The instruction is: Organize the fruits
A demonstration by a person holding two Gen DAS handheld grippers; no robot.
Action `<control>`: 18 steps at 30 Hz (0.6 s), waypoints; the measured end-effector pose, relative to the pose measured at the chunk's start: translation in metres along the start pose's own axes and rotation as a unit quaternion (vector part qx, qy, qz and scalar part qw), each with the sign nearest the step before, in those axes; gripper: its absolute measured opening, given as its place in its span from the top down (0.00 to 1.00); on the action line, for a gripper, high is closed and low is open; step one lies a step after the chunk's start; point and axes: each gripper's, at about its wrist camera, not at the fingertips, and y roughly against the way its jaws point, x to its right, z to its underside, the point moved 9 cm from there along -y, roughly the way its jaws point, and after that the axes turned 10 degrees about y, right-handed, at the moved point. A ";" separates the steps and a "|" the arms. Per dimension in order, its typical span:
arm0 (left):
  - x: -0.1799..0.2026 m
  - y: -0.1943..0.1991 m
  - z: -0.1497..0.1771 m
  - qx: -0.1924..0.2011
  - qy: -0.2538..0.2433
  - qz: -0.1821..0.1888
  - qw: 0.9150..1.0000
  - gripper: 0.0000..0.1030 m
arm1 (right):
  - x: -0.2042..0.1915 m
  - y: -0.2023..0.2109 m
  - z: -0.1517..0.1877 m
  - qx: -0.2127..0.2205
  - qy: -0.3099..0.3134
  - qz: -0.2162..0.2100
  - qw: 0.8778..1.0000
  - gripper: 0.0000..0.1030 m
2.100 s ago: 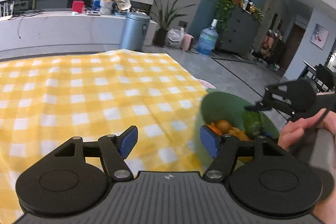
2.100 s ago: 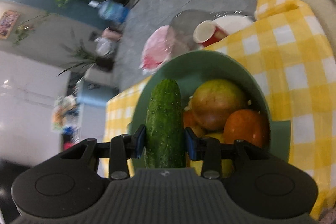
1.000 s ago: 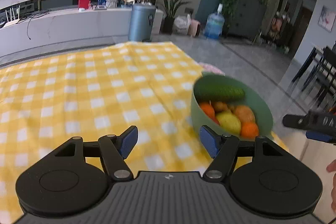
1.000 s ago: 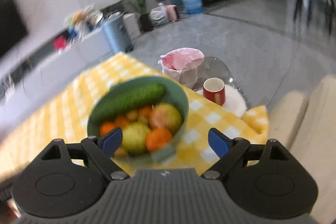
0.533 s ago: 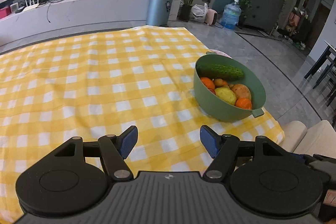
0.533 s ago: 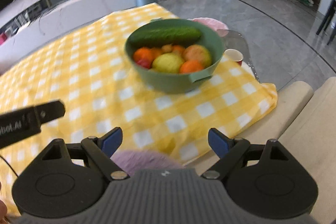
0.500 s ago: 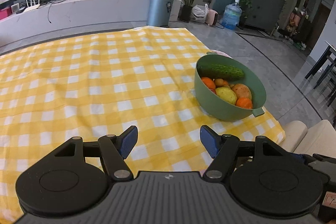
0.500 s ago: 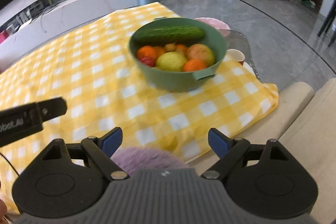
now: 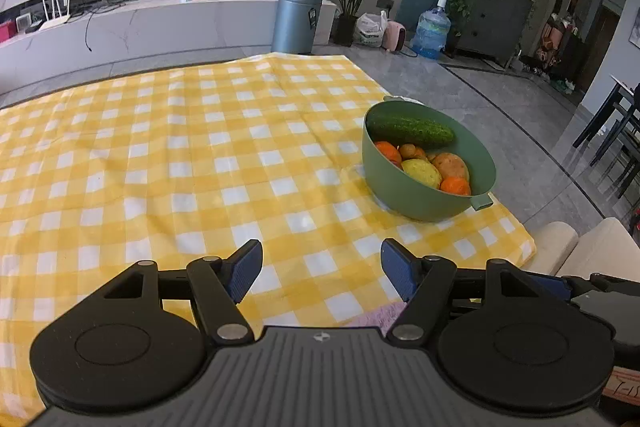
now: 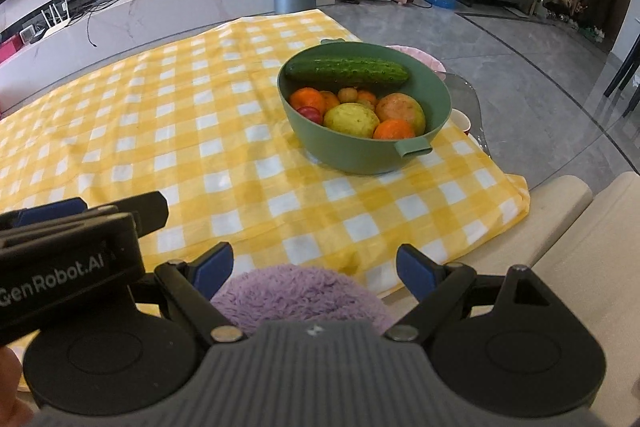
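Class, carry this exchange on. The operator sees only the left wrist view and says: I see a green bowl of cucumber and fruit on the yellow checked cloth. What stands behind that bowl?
Observer: A red cup with a white inside stands just behind the round green plastic bowl, past the edge of the yellow checked cloth.
Operator: Is there any fruit I miss?
Observer: Yes. A small dark-red round fruit lies by the bowl's left wall, next to an orange.
Operator: Do the right tongs hold anything?
Observer: No. The right tongs stand open and empty, with fluffy purple fabric in view beneath them.
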 end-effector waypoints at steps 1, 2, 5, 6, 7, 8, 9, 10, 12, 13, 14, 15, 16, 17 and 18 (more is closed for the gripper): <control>0.000 -0.001 0.000 -0.001 0.002 0.000 1.000 0.23 | 0.000 -0.001 0.000 -0.001 0.000 0.001 1.000 0.17; -0.001 -0.002 0.001 -0.003 0.004 0.001 1.000 0.23 | 0.000 -0.001 0.000 -0.002 -0.001 0.003 1.000 0.17; -0.001 -0.004 0.002 -0.003 0.002 0.002 1.000 0.23 | -0.001 -0.003 0.001 -0.004 -0.001 0.005 1.000 0.17; -0.001 -0.004 0.002 -0.002 0.002 0.001 1.000 0.23 | -0.002 -0.003 0.001 -0.004 -0.001 0.005 1.000 0.17; -0.001 -0.004 0.002 -0.002 0.005 0.000 1.000 0.23 | -0.002 -0.003 0.002 -0.004 -0.001 0.004 1.000 0.17; -0.001 -0.003 0.002 -0.003 0.006 0.000 1.000 0.23 | -0.001 -0.003 0.001 -0.002 -0.002 0.007 1.000 0.17; -0.002 -0.003 0.002 -0.002 0.007 0.001 1.000 0.23 | -0.002 -0.002 0.001 0.002 -0.004 0.011 1.000 0.17; -0.002 -0.003 0.002 -0.001 0.008 0.001 1.000 0.23 | -0.001 -0.002 0.001 0.006 -0.004 0.014 1.000 0.17; -0.001 -0.003 0.002 -0.001 0.008 0.001 1.000 0.23 | -0.002 -0.002 0.000 0.008 -0.006 0.015 1.000 0.17; -0.001 -0.003 0.002 -0.002 0.008 0.001 1.000 0.23 | -0.002 -0.002 0.000 0.009 -0.006 0.015 1.000 0.17; -0.001 -0.003 0.002 0.000 0.008 0.002 1.000 0.23 | -0.002 -0.001 0.001 0.009 -0.007 0.016 1.000 0.17; -0.001 -0.002 0.002 0.001 0.008 0.002 1.000 0.23 | -0.002 -0.001 0.000 0.010 -0.007 0.016 1.000 0.17; -0.001 -0.001 0.001 0.002 0.008 0.002 1.000 0.23 | -0.002 -0.001 0.000 0.010 -0.008 0.017 1.000 0.17; -0.001 -0.001 0.001 0.003 0.009 0.001 1.000 0.23 | -0.001 -0.001 0.000 0.010 -0.008 0.018 1.000 0.17; 0.000 -0.001 0.001 0.003 0.010 0.001 1.000 0.23 | -0.001 -0.001 0.001 0.010 -0.008 0.018 1.000 0.17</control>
